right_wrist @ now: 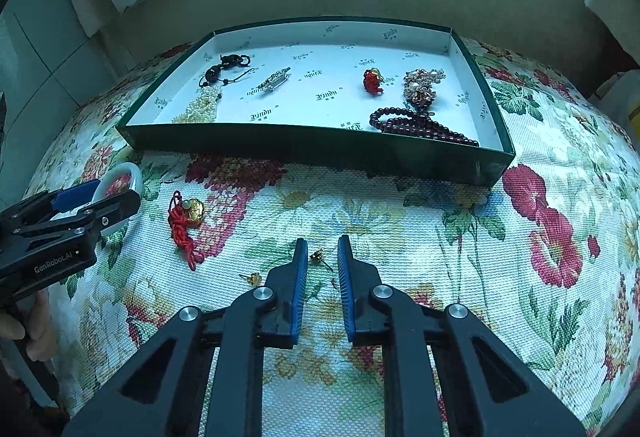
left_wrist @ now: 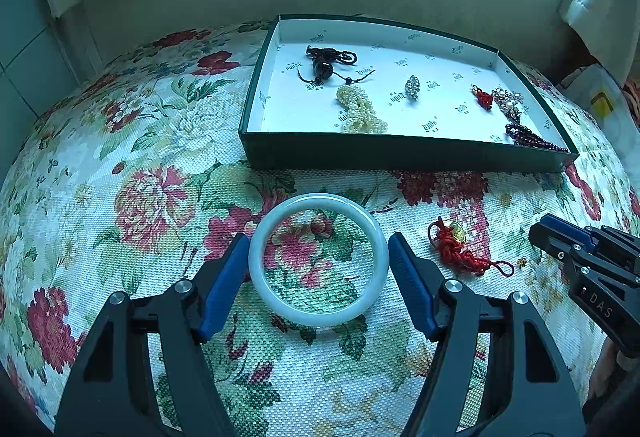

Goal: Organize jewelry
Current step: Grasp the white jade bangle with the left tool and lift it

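A white jade bangle lies on the floral cloth. My left gripper straddles it, a blue pad against each side, shut on it. In the right wrist view the same gripper and bangle show at the left edge. My right gripper points down at the cloth, its jaws narrow but apart, with a small gold earring lying between the fingertips, unpinched. A second gold earring lies just left of it. A red knotted charm with a gold piece rests between the two grippers.
A shallow green box with a white lining stands beyond. It holds a black bead cord, a pearl strand, a rhinestone brooch, a red charm and dark red beads. A hand grips the left tool.
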